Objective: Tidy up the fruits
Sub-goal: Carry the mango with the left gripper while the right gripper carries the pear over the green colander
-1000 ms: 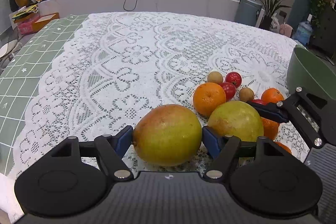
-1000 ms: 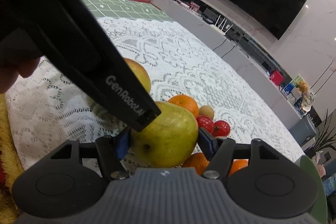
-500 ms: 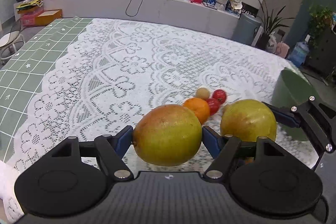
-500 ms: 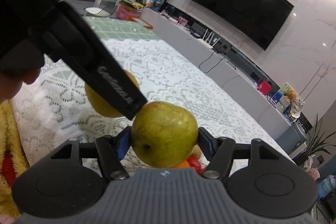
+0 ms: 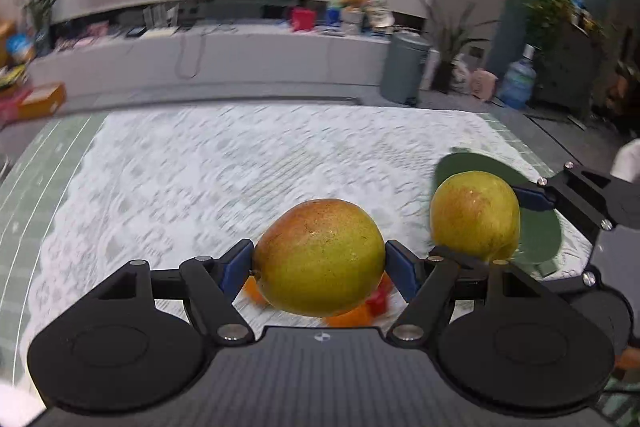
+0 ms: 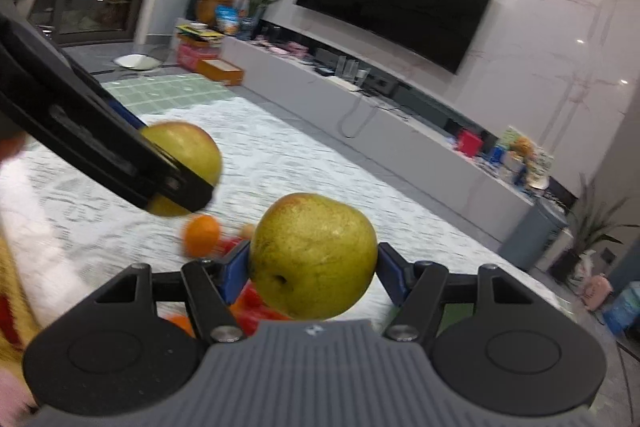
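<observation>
My left gripper point(image 5: 320, 263) is shut on a yellow-green mango point(image 5: 320, 251) with a red blush, held in the air above the lace tablecloth. My right gripper point(image 6: 314, 263) is shut on a green-yellow pear point(image 6: 314, 251), also lifted. In the left wrist view the pear point(image 5: 474, 213) hangs to the right, in front of the green bowl point(image 5: 540, 235). In the right wrist view the mango point(image 6: 188, 147) shows at the left, behind the left gripper's black finger point(image 6: 120, 163). An orange point(image 6: 202, 235) and red fruits point(image 6: 256, 307) lie on the cloth below, partly hidden.
The white lace tablecloth point(image 5: 240, 167) covers the table, with a green mat point(image 5: 24, 207) along its left side. A grey TV bench point(image 5: 200, 59), a bin point(image 5: 404, 67) and plants stand beyond the table. Both views are blurred by motion.
Both grippers have lifted their fruit off the table and risen. The pile of small fruit has dropped low in both views. The pear has drifted right, in front of the green bowl.
</observation>
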A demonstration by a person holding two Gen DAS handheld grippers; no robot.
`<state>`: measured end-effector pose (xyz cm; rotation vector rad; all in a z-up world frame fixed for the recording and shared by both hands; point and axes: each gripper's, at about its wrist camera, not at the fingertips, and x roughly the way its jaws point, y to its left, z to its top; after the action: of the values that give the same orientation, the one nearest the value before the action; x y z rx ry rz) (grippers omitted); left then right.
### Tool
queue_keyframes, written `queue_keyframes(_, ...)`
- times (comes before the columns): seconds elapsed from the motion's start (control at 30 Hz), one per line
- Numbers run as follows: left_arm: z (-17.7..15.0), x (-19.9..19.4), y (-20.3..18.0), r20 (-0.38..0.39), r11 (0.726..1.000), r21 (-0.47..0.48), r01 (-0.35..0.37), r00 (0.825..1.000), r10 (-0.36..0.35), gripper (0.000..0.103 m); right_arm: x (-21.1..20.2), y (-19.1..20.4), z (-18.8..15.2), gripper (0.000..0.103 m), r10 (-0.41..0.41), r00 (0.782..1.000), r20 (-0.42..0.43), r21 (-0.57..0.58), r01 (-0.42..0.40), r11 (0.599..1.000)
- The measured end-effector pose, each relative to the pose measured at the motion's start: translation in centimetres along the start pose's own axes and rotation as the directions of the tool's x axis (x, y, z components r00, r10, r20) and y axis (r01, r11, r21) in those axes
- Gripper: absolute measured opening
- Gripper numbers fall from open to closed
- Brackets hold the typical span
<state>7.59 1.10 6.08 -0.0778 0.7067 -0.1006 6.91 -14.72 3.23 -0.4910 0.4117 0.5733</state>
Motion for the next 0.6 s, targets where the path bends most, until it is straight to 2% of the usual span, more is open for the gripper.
queue_keyframes(0.13,1.8,1.3,-3.4,-0.006,0.993,0.104,0.054,0.999,-0.054,0.082,-0.4,-4.3,-1.4,0.064,-0.052,0.998,-0.032,0.068,0.054,0.996)
queue_keyframes(0.3,3.7,4.2,-7.3,-0.061,0.967,0.207,0.149,0.988,-0.14,0.082,0.7,-9.9,-3.5,0.064,-0.042,0.992,-0.116,0.176,0.062,0.982)
queue_keyframes(0.43,4.5,6.7,-10.7,-0.118,0.922,0.318,0.221,0.974,-0.193,0.082,2.5,-13.4,-5.1,0.064,0.015,0.978,-0.21,0.248,0.039,0.968)
queue_keyframes(0.6,5.2,10.6,-13.6,-0.254,0.855,0.412,0.315,0.941,-0.224,0.082,6.0,-15.5,-6.1,0.064,0.11,0.946,-0.305,0.317,-0.008,0.948)
